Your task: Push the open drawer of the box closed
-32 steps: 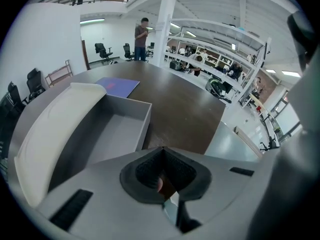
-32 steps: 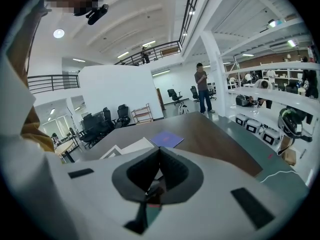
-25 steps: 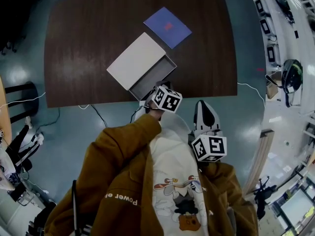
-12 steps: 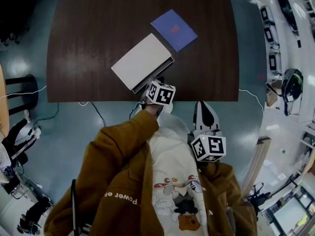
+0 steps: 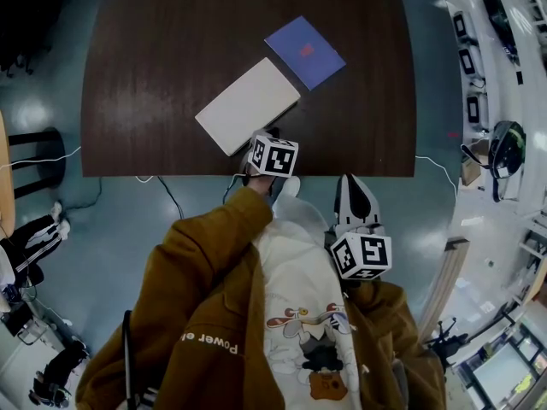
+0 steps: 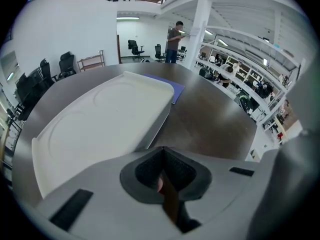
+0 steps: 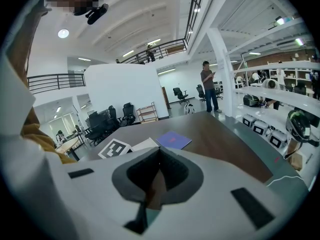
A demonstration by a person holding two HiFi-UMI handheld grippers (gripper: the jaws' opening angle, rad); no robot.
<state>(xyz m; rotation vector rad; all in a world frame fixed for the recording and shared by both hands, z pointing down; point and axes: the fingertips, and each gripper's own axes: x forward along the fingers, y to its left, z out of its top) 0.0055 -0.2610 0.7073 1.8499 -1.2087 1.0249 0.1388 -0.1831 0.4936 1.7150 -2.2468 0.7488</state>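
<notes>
The flat white box [image 5: 248, 105] lies slantwise on the dark table [image 5: 154, 49], and no drawer shows sticking out of its near end. My left gripper [image 5: 264, 137] is shut, its tips at that near end under the marker cube [image 5: 273, 155]. In the left gripper view the box lid [image 6: 100, 129] fills the space just beyond the closed left gripper [image 6: 161, 150]. My right gripper [image 5: 356, 186] is held off the table's near edge, close to the person's chest. It is shut and empty, as the right gripper [image 7: 159, 151] shows in its own view.
A blue booklet [image 5: 305, 52] lies just beyond the box's far right corner; the same blue booklet [image 7: 173, 139] shows in the right gripper view. Cables [image 5: 167, 196] hang under the table's near edge. A person [image 6: 174, 41] stands far off past the table.
The drawer stuck out of the box's near end a second ago and has slid fully in. My left gripper moved forward with it. The right gripper stayed put.
</notes>
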